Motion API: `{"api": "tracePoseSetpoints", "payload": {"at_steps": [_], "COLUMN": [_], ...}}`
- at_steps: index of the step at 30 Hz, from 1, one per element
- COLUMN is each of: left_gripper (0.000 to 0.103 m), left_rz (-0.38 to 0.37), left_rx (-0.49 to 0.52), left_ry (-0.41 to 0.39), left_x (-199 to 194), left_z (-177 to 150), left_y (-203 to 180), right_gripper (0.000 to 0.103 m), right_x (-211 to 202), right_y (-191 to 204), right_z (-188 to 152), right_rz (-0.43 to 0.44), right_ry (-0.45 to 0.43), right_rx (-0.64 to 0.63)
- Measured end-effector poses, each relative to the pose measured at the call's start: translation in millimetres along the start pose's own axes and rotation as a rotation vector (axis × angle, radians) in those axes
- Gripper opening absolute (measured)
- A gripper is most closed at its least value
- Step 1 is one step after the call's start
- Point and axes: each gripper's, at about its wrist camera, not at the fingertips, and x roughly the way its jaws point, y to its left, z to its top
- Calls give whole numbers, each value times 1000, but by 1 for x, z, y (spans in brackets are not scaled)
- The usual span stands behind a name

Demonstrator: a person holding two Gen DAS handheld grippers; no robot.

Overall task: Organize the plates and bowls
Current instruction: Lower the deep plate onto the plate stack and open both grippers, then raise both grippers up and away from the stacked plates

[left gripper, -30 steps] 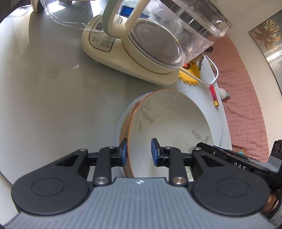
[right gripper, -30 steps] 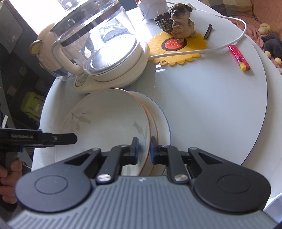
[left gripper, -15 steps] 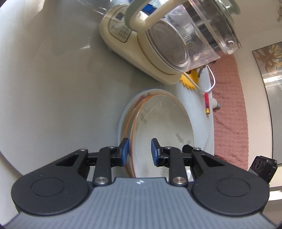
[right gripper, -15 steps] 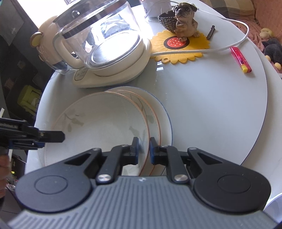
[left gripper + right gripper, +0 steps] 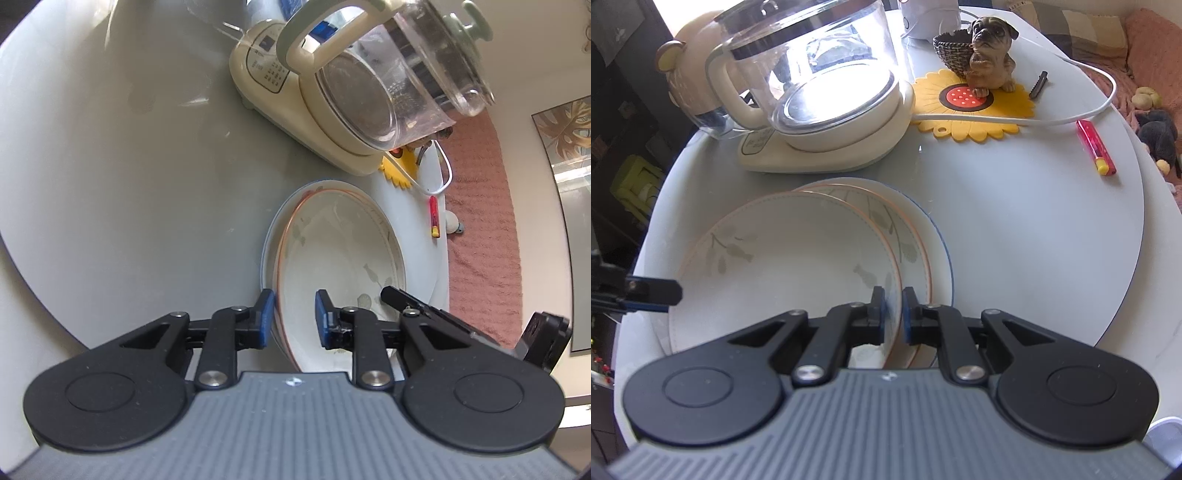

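A white leaf-patterned bowl with an orange rim [image 5: 783, 266] lies on top of a like bowl [image 5: 908, 236] and a blue-rimmed plate [image 5: 942, 266] on the round table. My right gripper [image 5: 894, 317] is shut on the top bowl's near rim. My left gripper [image 5: 291, 317] is open, its jaws astride the stack's rim on the opposite side; the bowl [image 5: 340, 266] fills the view between them. The left gripper's tip also shows in the right wrist view [image 5: 646, 291].
A glass kettle on a cream base [image 5: 820, 110] stands just behind the stack. A sunflower mat with a pug figurine [image 5: 990, 51], a white cable [image 5: 1071, 118] and a red lighter [image 5: 1095, 146] lie at the back right. The table edge [image 5: 1137, 258] curves to the right.
The top bowl has shifted left off the lower bowl, showing more of it. The left gripper has drawn back and risen, so the stack looks smaller. The right gripper stays shut on the rim.
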Motion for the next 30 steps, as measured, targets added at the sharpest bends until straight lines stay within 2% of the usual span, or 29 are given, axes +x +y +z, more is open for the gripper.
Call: {"api": "tracePoseSetpoints", "payload": {"at_steps": [3,5,12,18,24,30], "left_gripper": [7,4,4,4,4,4], "left_rz": [43,60,110,114,171,181], "left_rx": [7,8,59,46,103,88], "left_ry": [-22,-35,-56,-69,-93,-103], "left_x": [0,0,6,7,12,17], "left_z": [-5,-7,-6,-6,-4,0], "left_y": [-2,-3,-12,-9,-24,-27], "right_gripper": [13,13,13,13,12,11], "right_x": [1,1,-6,-6,-6,-14], "right_y": [0,0,4,0,-10,-16], "right_z": [1,2,5,8,9,2], "right_rz": [-9,-18,-58,-47,-11,3], "right_ry": [-1,-2,-42,-51,-42,-45], "right_rx": [13,25,10,13,75,105]}}
